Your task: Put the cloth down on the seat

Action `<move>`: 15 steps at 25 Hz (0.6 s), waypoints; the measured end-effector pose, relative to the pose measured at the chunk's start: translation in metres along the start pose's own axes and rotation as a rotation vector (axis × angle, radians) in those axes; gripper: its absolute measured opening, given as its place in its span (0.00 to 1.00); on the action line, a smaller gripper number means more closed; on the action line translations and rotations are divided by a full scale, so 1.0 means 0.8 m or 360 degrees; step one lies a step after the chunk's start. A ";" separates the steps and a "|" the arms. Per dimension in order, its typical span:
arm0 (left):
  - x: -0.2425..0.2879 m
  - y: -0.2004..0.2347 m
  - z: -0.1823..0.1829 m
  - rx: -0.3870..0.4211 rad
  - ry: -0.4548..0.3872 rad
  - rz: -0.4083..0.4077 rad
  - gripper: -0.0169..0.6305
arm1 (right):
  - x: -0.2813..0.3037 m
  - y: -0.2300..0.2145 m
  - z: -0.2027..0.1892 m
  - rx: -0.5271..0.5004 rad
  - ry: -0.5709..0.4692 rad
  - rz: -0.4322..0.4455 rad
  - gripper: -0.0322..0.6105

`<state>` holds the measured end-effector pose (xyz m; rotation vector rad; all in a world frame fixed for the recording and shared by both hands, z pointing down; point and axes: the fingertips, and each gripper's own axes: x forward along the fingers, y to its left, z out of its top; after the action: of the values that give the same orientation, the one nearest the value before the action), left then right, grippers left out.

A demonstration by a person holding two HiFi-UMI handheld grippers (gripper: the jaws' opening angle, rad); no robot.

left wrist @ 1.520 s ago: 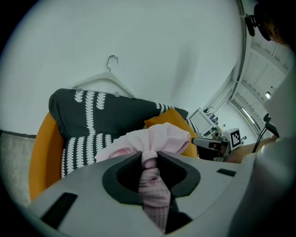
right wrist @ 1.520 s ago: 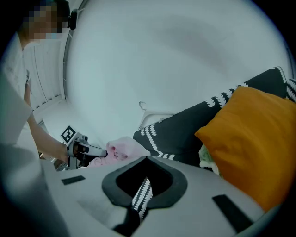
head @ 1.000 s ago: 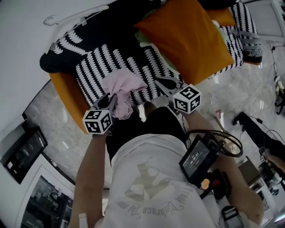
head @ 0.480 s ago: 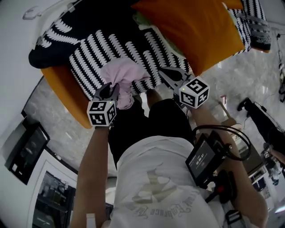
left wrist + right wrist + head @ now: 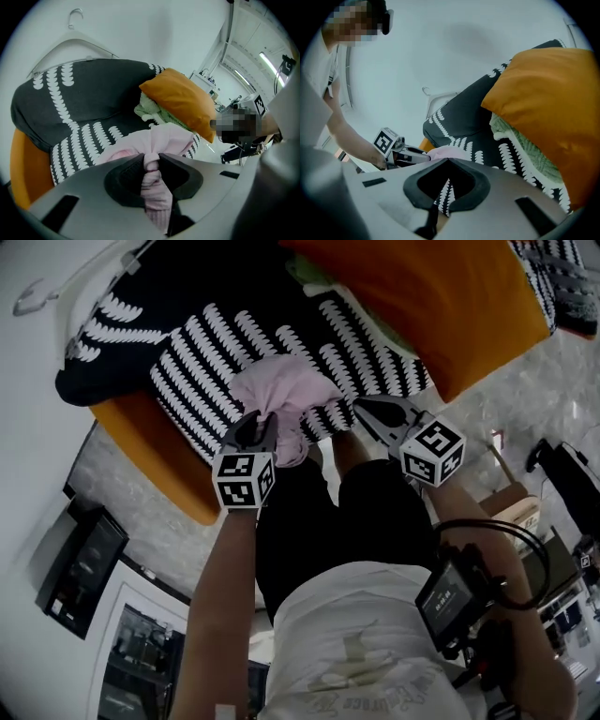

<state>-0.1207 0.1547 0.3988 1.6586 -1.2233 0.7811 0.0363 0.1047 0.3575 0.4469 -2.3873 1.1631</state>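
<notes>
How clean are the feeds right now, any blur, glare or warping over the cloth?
Head view: sharp, evenly lit, fisheye bend with dark corners; pink cloth reads clearly. Left gripper view: cloth crisp where the left gripper pinches it, edges warped, ceiling lights bright at upper right. Right gripper view: right gripper crisp, orange cushion slightly soft, no glare.

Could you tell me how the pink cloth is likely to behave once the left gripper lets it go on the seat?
Probably floppy: the pink cloth bunches into folds where the left gripper pinches it and hangs limp behind the jaws. It looks light, so it should slump and stay put on the patterned seat cover rather than slide or roll.
</notes>
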 end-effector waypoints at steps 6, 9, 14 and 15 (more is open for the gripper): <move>0.053 -0.004 0.015 0.0090 0.0045 -0.0039 0.18 | 0.007 -0.027 -0.013 0.0070 -0.0005 -0.0031 0.07; 0.068 0.004 0.011 0.0122 0.0063 -0.0047 0.18 | 0.015 -0.031 -0.027 0.0110 0.0004 -0.0052 0.07; 0.093 0.020 0.003 0.0189 0.0083 -0.0020 0.19 | 0.023 -0.038 -0.051 0.0151 0.0006 -0.0085 0.07; 0.097 0.022 0.003 0.0192 0.0079 -0.0014 0.19 | 0.022 -0.039 -0.055 0.0157 0.0004 -0.0087 0.07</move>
<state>-0.1132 0.1216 0.4709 1.7297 -1.1527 0.9006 0.0470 0.1197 0.4112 0.5389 -2.3077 1.2601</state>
